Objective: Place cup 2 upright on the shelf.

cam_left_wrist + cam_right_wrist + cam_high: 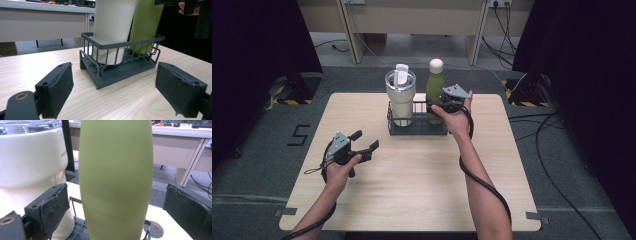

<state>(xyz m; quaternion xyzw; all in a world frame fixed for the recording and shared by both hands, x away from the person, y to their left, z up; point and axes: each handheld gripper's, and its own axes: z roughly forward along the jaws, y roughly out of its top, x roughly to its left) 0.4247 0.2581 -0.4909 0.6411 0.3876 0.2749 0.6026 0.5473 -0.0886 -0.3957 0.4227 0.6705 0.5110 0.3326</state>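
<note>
One green bottle (435, 90) with a white cap stands upright in the right half of one dark wire basket (417, 125), at twelve o'clock on the table (412, 190), with one cream tumbler (400, 97) just beside it at nine o'clock. The right gripper (438, 106), its forearm stretched forward, has its jaws spread either side of the bottle, pads clear of it. The left gripper (364, 141) rests at seven o'clock from the basket, well apart, jaws spread on nothing.

A tall green bottle (435, 90) with a white cap stands upright in the right end of a dark wire basket (417, 127), just beside a cream tumbler (400, 97).
</note>
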